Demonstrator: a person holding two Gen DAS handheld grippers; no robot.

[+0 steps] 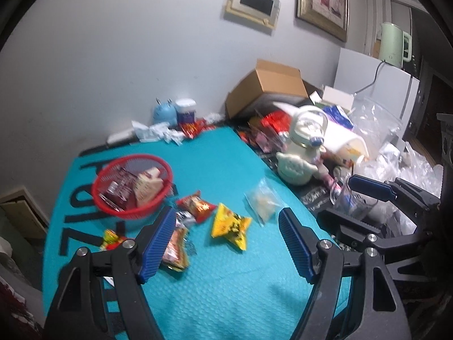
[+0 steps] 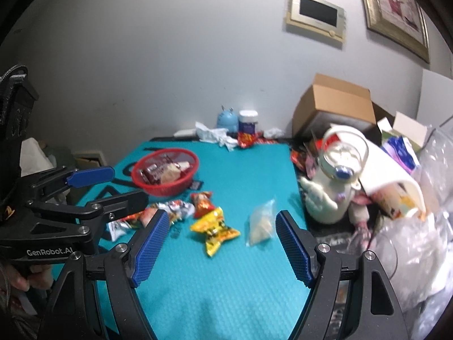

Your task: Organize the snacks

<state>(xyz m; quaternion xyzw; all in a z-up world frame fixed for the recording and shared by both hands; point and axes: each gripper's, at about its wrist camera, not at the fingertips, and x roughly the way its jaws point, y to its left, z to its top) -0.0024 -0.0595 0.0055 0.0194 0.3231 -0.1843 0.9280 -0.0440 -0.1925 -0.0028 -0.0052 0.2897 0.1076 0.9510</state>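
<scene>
Teal mat covers the worktop against a grey wall, with heavy clutter along the right edge: cardboard box, white bottle, loose plastic wrap. Red mesh basket sits far left on the mat with a few packs already in it, so sorting is partly done by my read.

Both my tongs are spread wide and carry nothing. Left tongs hover over the near mat; right tongs likewise, just beside them.

Loose snacks lie ahead of both. Yellow packet is nearly centred between my left tips, slightly beyond them. Clear bag lies just inside my right tongs' right finger. Orange-red packet lies near the basket. Crumpled wrappers sit partly behind my left tongs' left finger; I can't tell how many, the frame is blurred.

Risks: the two tongs are close and could collide if both reach for the yellow packet. Crinkly foil may slip from a shallow pinch. Clear bag looks limp and could sag out. A wide swing right could knock the bottle.
</scene>
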